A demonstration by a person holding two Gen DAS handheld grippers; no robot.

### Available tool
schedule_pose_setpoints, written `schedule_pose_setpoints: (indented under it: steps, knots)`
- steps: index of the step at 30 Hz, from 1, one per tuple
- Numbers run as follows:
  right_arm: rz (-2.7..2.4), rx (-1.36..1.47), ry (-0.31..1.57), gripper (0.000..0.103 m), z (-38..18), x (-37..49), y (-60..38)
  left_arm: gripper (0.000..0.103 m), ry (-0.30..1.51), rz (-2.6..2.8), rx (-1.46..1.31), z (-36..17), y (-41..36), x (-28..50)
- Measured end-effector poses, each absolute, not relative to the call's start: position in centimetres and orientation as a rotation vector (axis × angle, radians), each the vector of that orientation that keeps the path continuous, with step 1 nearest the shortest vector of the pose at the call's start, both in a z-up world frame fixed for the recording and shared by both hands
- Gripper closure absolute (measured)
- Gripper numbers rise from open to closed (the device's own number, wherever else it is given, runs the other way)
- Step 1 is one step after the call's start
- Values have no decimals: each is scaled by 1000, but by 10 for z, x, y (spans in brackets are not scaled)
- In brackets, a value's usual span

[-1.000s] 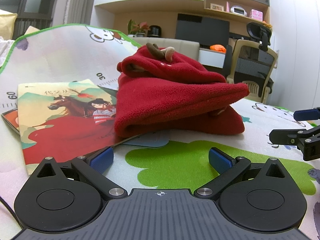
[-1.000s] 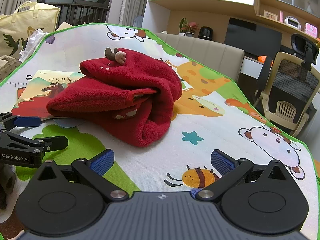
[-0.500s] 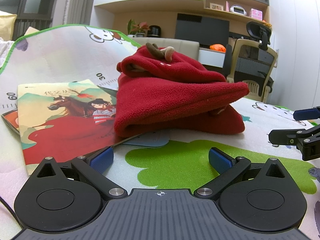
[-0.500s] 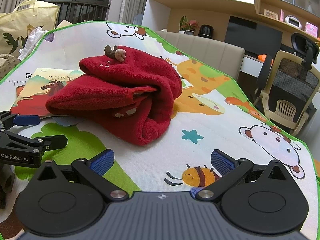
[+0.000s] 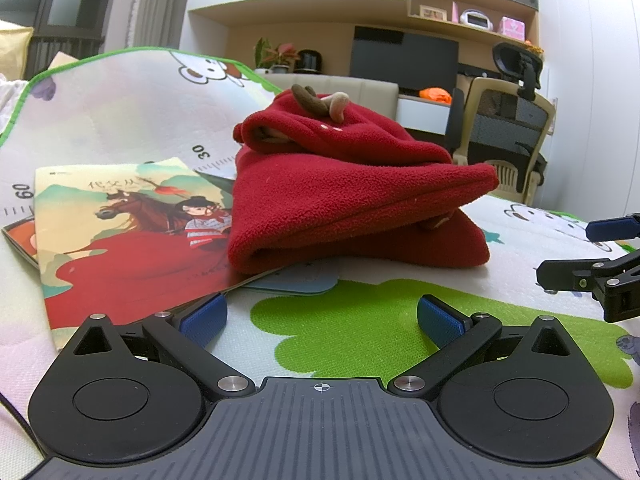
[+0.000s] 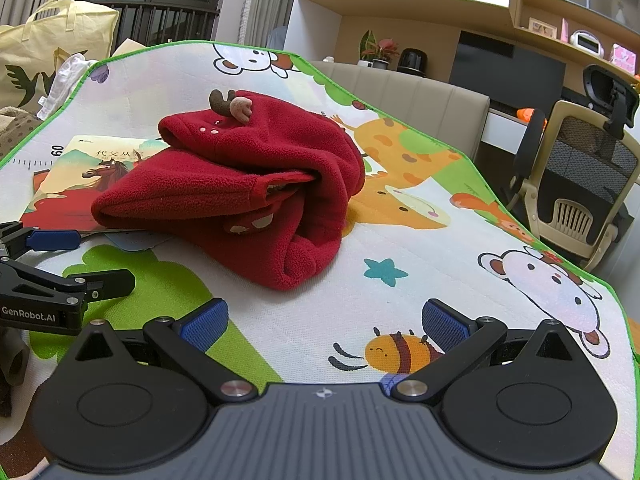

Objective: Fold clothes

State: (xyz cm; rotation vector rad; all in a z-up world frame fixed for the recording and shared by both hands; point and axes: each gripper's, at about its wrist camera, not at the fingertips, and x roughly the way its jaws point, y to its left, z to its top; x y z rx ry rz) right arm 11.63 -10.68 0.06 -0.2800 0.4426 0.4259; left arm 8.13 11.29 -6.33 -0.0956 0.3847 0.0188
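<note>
A red fleece garment (image 5: 352, 204) with small brown antlers on its hood lies folded in a thick bundle on the cartoon play mat (image 5: 360, 320). The same red garment (image 6: 248, 184) sits mid-mat in the right wrist view. My left gripper (image 5: 320, 316) is open and empty, low over the mat just in front of the bundle. Off to the bundle's right and a little back from it, my right gripper (image 6: 324, 320) is also open, holding nothing. Each gripper shows in the other's view: the right gripper (image 5: 592, 256) at the right edge, the left gripper (image 6: 60, 260) at the left edge.
A picture book (image 5: 124, 232) with a horse and rider lies partly under the garment's left side, with a blue card (image 5: 296, 280) beside it. Beyond the mat stand a beige sofa (image 6: 416, 92), an office chair (image 6: 580, 176) and a yellow bag (image 6: 52, 52).
The right wrist view has shifted slightly, so the garment sits a little lower and nearer in it. The left gripper and the garment have not moved.
</note>
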Motion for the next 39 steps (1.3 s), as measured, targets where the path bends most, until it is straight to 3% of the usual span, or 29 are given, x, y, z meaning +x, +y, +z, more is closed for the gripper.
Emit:
schedule_pose_setpoints:
  steps: [39]
  knots:
    - [431,-284,454,0,0,118,-108,0,390,22,-93,-64,112,82]
